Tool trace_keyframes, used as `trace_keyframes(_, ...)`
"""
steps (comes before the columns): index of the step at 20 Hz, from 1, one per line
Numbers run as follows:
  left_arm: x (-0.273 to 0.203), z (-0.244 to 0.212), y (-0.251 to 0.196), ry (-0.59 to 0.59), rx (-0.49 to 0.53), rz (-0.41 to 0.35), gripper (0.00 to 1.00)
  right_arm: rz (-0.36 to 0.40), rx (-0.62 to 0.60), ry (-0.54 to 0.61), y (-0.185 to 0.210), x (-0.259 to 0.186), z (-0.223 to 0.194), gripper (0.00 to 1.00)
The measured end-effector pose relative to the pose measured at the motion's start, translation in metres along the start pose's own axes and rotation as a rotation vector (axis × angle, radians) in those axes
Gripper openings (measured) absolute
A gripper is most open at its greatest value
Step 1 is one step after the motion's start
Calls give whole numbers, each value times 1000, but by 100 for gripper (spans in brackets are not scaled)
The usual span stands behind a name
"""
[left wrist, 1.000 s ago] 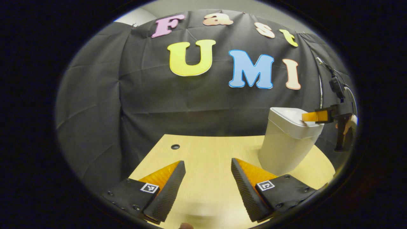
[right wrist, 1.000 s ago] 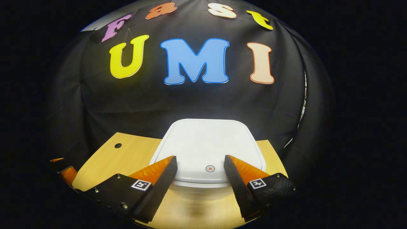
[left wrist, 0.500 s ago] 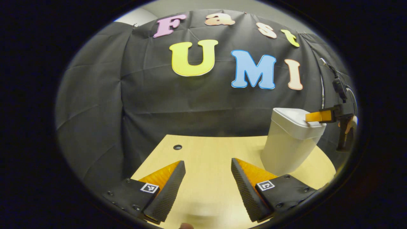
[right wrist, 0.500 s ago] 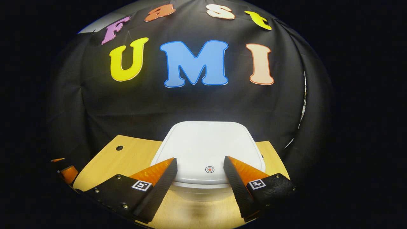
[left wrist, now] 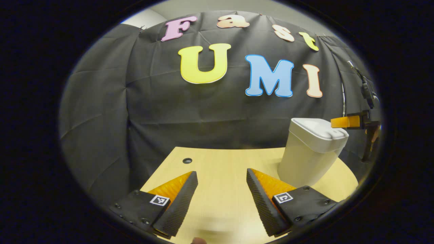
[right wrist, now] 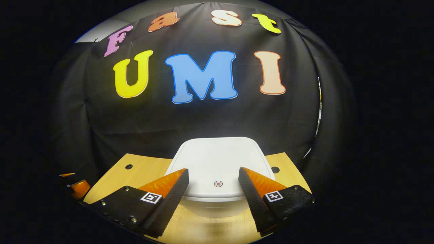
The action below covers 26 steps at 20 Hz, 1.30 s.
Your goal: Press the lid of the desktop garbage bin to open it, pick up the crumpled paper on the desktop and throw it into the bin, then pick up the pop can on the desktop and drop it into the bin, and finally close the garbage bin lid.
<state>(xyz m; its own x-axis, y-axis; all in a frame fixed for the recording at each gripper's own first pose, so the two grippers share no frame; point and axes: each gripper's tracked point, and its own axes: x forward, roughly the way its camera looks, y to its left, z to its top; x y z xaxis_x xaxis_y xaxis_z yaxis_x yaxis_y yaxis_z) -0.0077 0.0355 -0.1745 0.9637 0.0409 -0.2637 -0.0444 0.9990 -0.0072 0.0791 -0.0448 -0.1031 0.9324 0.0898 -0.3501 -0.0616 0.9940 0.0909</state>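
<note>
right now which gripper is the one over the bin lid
The right gripper: its open fingers straddle the white bin's closed lid. The left gripper, also open, hangs over bare desk beside it.

The left claw [left wrist: 222, 176] is held level and low at six o'clock of the left gripper view, its two fingers spread wide with nothing between them. The right claw [right wrist: 213, 173] points forward at six o'clock of the right gripper view, fingers likewise parted and gripping nothing. In the left gripper view the right claw [left wrist: 342, 122] appears at three o'clock, raised, with part of the hand [left wrist: 373, 134] that holds it visible behind.
</note>
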Motion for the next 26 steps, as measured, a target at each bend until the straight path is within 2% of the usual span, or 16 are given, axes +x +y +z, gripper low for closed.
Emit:
trace_keyframes(1, 1, 6, -2, -9, 2, -3, 96, 1, 4, -17, 0, -5, 5, 94)
trace_keyframes(2, 0, 13, -3, -24, 2, -5, 100, 4, 4, -39, 2, -12, 12, 94)
trace_keyframes(5, -10, 50, -13, -89, -11, -23, 100, 14, -4, -112, 9, -35, 29, 94)
trace_keyframes(6, -14, 64, -17, -114, -15, -30, 96, 24, 0, -135, 13, -44, 35, 94)
trace_keyframes(8, -23, 89, -20, -160, -9, -34, 96, 40, 5, -173, 22, -60, 42, 95)
trace_keyframes(10, -33, 110, -27, -195, 6, -45, 87, 50, -3, -196, 31, -68, 42, 94)
trace_keyframes(11, -36, 117, -31, -207, 14, -57, 86, 54, -6, -201, 35, -75, 41, 94)
trace_keyframes(12, -40, 122, -37, -215, 21, -72, 86, 52, -7, -209, 38, -83, 40, 94)
trace_keyframes(15, -45, 126, -58, -218, 37, -130, 100, 38, -18, -230, 45, -101, 34, 94)
trace_keyframes(17, -47, 128, -80, -221, 54, -177, 100, 33, -26, -247, 45, -115, 32, 94)
trace_keyframes(18, -48, 130, -91, -229, 64, -192, 96, 33, -28, -260, 43, -122, 32, 94)
trace_keyframes(23, -60, 134, -174, -260, 94, -254, 100, -7, -38, -306, -9, -146, 34, 94)
trace_keyframes(26, -69, 138, -239, -300, 83, -245, 100, -57, -53, -334, -75, -158, 36, 94)
